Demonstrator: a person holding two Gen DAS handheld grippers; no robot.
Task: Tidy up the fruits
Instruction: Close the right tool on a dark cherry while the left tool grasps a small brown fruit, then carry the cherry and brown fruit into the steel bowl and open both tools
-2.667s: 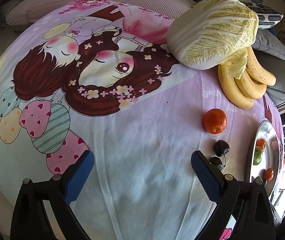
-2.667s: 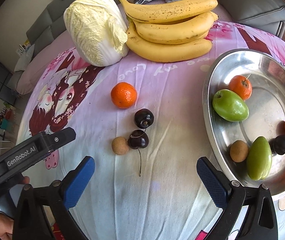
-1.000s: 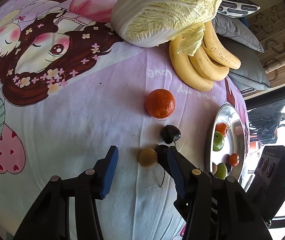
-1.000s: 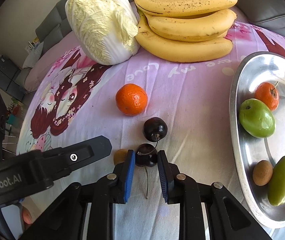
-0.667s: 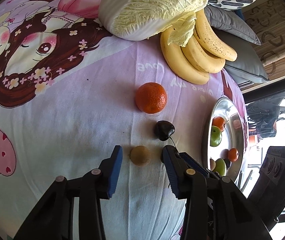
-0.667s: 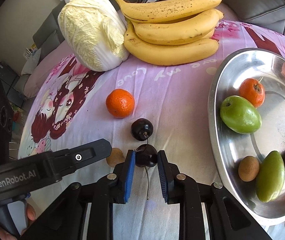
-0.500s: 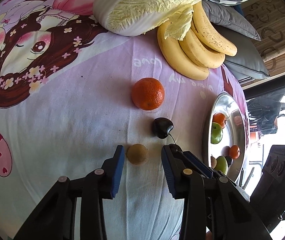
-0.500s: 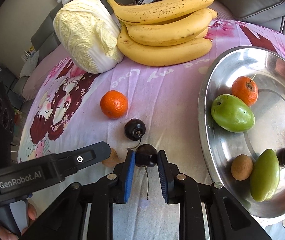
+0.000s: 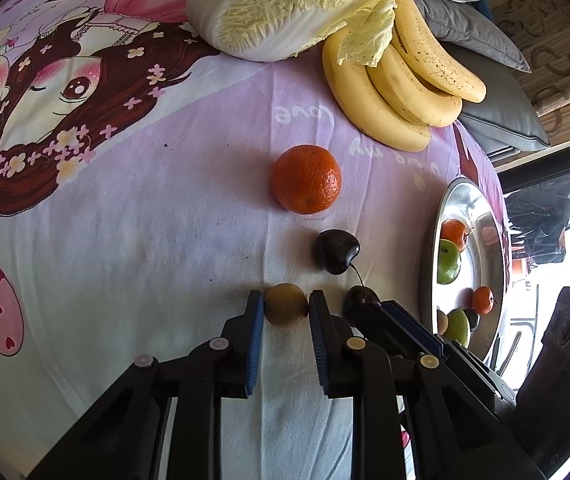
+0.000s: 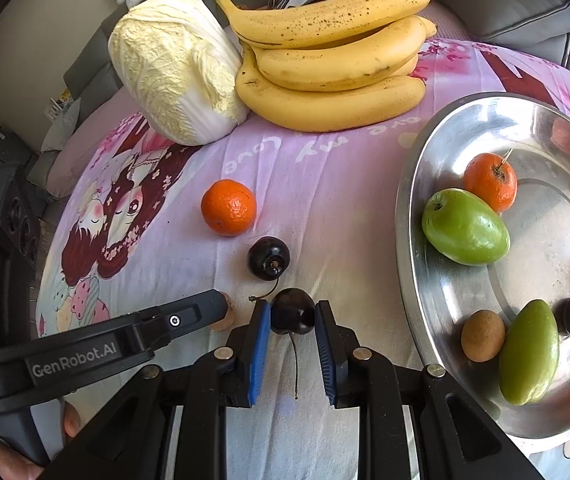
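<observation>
While both grippers sit low over the cloth, each one has a small fruit between its pads. The left gripper has just been closing, and its blue pads now press on both sides of a small brown fruit that rests on the bedsheet. The right gripper is clamped on a dark cherry, whose stem trails toward the near edge between the fingers. The two grippers stand just beside each other, the left one's finger lying close along the left of the right one.

Just beyond the held cherry, a second cherry lies loose on the sheet, and farther still an orange sits apart from it. To the right, the metal plate already holds two green fruits, small orange fruits, a brown fruit and a dark one. At the far edge lie a bunch of bananas and a cabbage, touching.

The step in hand is judged to be the pick-up: both grips are made, and neither fruit is lifted yet. The next move calls for raising both fruits clear of the sheet, carrying them right over the plate rim and releasing them on a bare part of the plate. The right gripper should go first or higher, since the two stand close. A light squeeze is advised, as a cherry bruises easily. The second cherry and the orange remain to be collected.
</observation>
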